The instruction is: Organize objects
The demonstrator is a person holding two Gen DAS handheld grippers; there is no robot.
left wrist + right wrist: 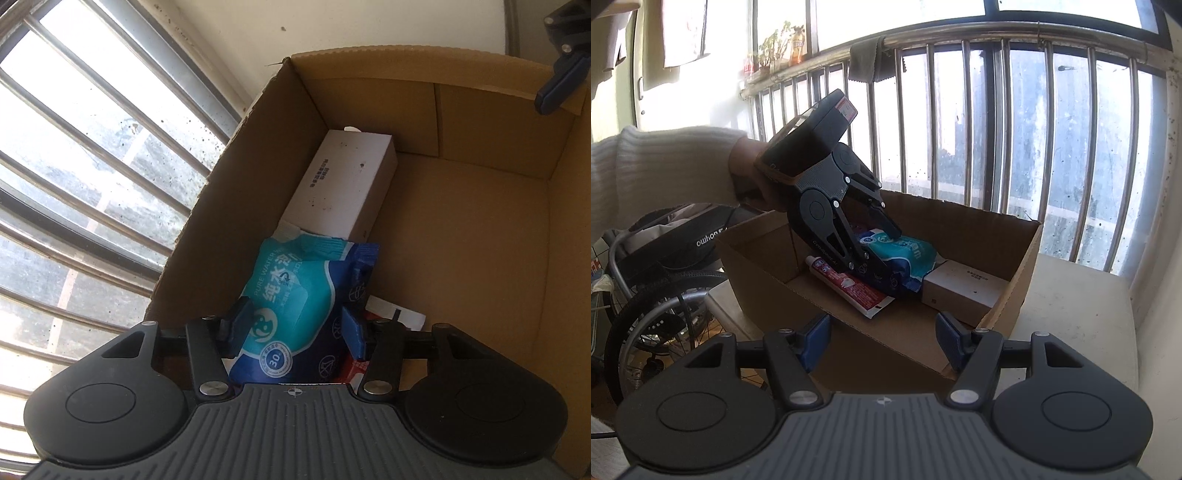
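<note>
Cardboard walls of the open box (1015, 291) hide a good part of what lies inside, so only some of each item shows. Reaching down into it, the left gripper (295, 325) has its two blue fingers (242, 321) pinching the teal and navy wet wipes pack (295, 302) from either side; from the right wrist view that gripper (881, 240) covers the near end of the pack (908, 258). Just beside the pack lies the white carton (347, 184), its far end pushed into the box corner and its printed text too small to read. Under the pack, a red and white toothpaste tube (849, 286) sticks out, its middle hidden by the gripper's arms. The right gripper (882, 341) hangs outside the box, near its front wall, fingers spread with nothing between them. Behind the box stand window bars (997, 129); a wheelchair (665, 266) at left is cut off by the frame.
</note>
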